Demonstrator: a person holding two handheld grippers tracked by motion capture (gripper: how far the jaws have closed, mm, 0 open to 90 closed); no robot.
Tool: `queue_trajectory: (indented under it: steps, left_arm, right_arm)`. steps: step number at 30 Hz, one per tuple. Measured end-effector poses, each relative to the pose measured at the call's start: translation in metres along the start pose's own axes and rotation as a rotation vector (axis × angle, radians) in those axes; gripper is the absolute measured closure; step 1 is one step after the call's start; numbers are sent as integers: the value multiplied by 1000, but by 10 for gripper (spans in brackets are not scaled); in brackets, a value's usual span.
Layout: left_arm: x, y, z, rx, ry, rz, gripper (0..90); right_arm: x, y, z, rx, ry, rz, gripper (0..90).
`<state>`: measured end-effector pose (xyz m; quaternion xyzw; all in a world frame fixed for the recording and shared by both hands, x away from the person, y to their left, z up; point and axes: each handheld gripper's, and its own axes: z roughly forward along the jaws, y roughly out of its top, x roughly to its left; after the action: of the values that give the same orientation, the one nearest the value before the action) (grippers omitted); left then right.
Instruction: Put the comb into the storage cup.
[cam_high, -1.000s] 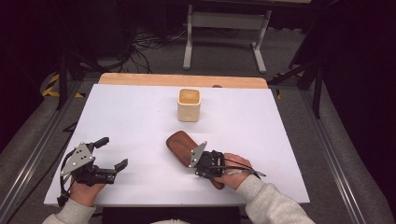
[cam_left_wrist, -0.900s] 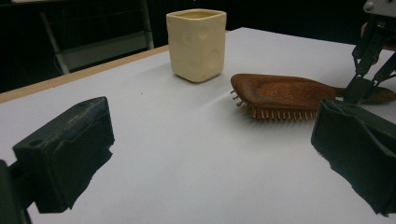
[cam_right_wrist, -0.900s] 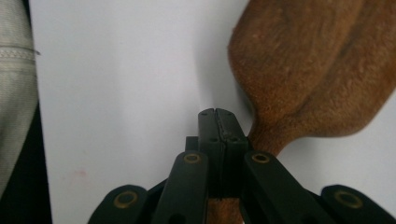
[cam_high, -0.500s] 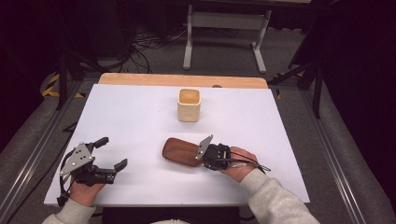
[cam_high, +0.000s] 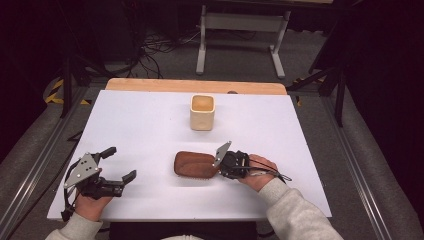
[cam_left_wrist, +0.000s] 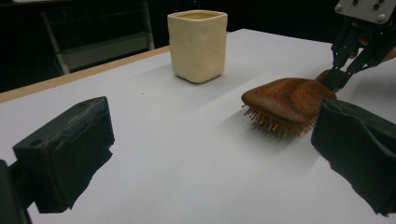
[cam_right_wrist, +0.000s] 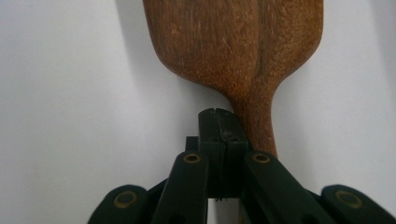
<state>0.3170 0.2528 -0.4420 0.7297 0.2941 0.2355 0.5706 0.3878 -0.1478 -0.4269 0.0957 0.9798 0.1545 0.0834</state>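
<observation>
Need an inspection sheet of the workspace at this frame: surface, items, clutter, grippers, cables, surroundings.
Surface: white table top, flat, with a wooden strip along the far edge.
Job's things: wooden hairbrush lying bristles down near the centre; cream cup upright behind it, apart from it.
Clutter: nothing seen.
Grippers: left gripper open, low at the near left, holding nothing; right gripper with jaws closed together at the hairbrush handle, which runs beside them.
Cables: cable loops over the right hand; floor cables tangled behind the table.
Surroundings: metal stand on the dark floor beyond.
</observation>
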Motion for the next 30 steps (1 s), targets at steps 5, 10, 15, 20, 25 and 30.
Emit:
queue_trajectory:
  steps: [5,10,15,20,25,30]
  left_arm:
    - [0,-1,1,-3,-1,-4,3]
    - [0,-2,1,-16,5,-3,3]
    - [1,-3,2,-17,-7,-5,3]
    - [1,-3,1,-23,-7,-7,3]
    - [1,-3,1,-28,-2,-8,2]
    - [1,-3,1,-30,-2,-9,3]
  right_arm:
    - [4,1,-8,-24,23,-29,871]
    - [3,1,-22,-52,37,-35,768]
    - [-1,1,-28,-89,42,-18,535]
    - [-7,3,-26,-138,36,-11,159]
    - [-15,5,-20,-147,34,-9,0]
    - [-21,6,-14,-136,34,-8,0]
